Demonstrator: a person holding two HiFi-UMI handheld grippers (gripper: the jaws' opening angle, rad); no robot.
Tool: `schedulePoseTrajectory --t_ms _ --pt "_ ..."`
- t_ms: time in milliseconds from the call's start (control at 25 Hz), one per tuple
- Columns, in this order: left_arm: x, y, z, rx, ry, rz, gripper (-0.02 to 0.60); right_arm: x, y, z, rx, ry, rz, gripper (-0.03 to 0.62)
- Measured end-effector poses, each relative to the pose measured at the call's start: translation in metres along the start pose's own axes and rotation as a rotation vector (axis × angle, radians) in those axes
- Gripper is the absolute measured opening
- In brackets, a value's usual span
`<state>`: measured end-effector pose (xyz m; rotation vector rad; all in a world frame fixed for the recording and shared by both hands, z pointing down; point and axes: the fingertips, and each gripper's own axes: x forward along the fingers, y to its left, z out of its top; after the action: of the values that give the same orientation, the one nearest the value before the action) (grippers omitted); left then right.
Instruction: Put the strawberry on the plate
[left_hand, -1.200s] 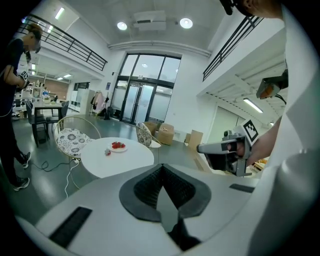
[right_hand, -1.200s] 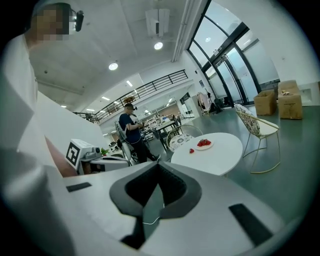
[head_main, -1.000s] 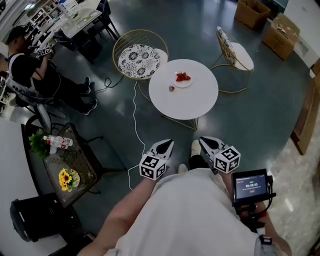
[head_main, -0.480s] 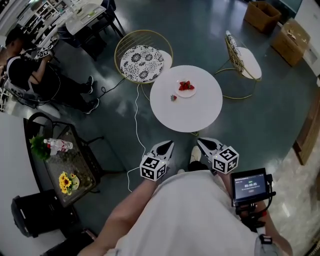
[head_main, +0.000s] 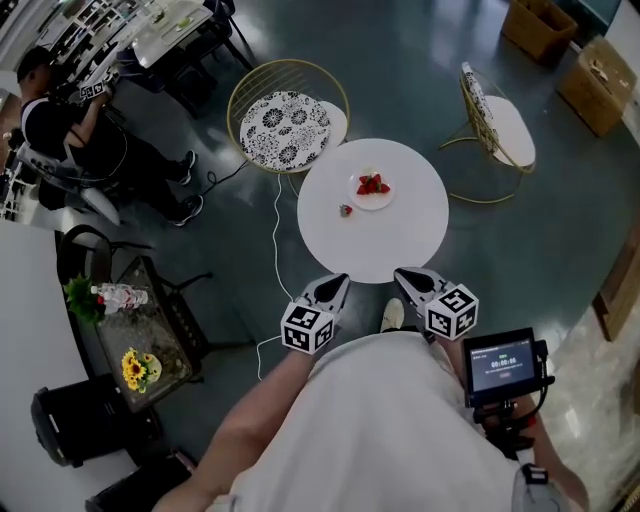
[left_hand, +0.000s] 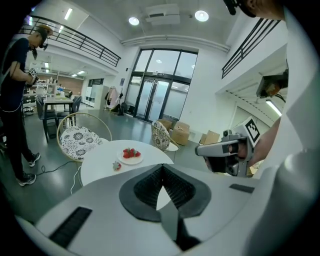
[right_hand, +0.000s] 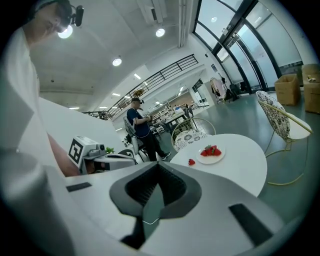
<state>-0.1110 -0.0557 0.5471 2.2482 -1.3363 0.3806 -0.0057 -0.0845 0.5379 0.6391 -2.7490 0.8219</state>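
Since the small red strawberry (head_main: 345, 210) beside the round white plate (head_main: 371, 204) is out of reach, I hold L gripper (head_main: 335, 284) & R gripper (head_main: 407, 277) shut, empty.

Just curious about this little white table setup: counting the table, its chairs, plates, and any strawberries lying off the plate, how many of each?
Round white table: 1
Chairs: 2
Plate: 1
Loose strawberry: 1
Total: 5

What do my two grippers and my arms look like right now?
Both the left gripper and right gripper have pale grey pointed shells with black ribbed pads. Each carries a white cube printed with black square markers. The person wears a white short-sleeved shirt.
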Motion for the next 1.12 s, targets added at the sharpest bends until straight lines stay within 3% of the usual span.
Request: schedulePoseTrajectory --t_ms 120,480,960,1120 --pt "0.024 0.007 0.014 -0.005 0.008 0.025 0.006 0.006 -0.027 0.012 0.007 0.010 0.022 0.006" --pt "0.042 0.027 0.021 -0.005 0.056 0.059 0.006 0.022 -0.054 0.018 0.041 0.037 0.040 0.006" --pt "0.089 0.070 0.021 0.027 0.140 0.017 0.006 0.053 -0.089 0.015 0.099 0.050 -0.010 0.006" --pt "0.109 0.098 0.005 0.035 0.186 -0.008 0.006 0.076 -0.110 0.009 0.123 0.055 -0.044 0.006"
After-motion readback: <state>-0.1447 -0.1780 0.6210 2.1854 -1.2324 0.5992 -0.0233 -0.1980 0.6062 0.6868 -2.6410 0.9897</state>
